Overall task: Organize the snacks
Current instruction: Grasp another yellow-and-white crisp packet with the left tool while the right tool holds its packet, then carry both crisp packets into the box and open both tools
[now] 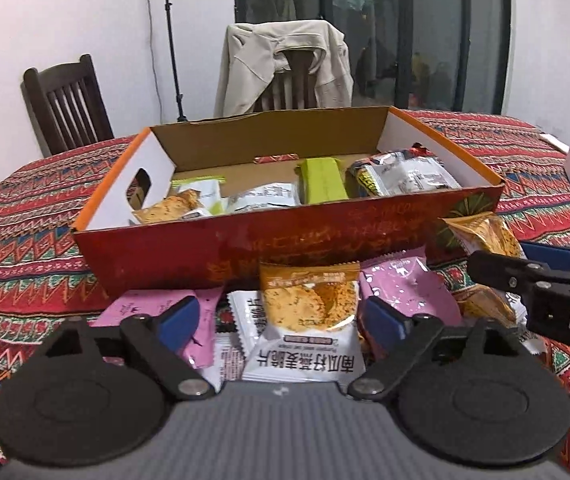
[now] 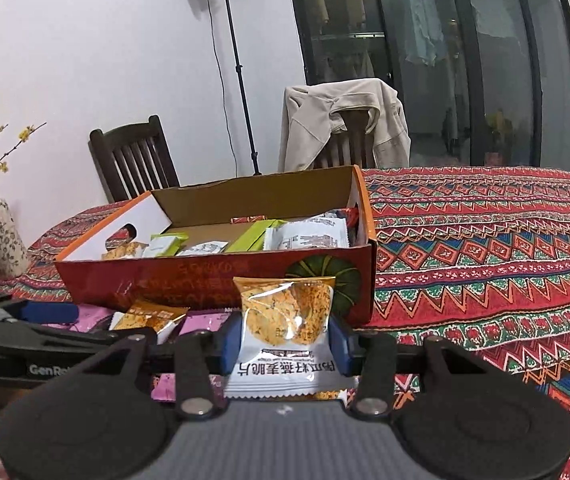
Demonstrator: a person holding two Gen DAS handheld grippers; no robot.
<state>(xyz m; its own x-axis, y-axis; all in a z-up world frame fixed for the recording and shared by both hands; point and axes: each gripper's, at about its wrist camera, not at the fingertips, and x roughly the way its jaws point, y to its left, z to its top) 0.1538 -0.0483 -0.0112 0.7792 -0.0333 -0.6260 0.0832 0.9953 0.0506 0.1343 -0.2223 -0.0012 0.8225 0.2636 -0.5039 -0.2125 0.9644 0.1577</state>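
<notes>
Two grippers are working: the right gripper [image 2: 285, 340] is clamping an orange cracker packet [image 2: 285, 320] at the box's [image 2: 213, 280] 6 o'clock, while the left gripper [image 1: 281, 320], jaws apart, is straddling another packet [image 1: 305, 320]. Slippery film risks slipping. Two pink packets [image 1: 401, 288] are waiting on the tabletop [image 2: 485, 240].
</notes>
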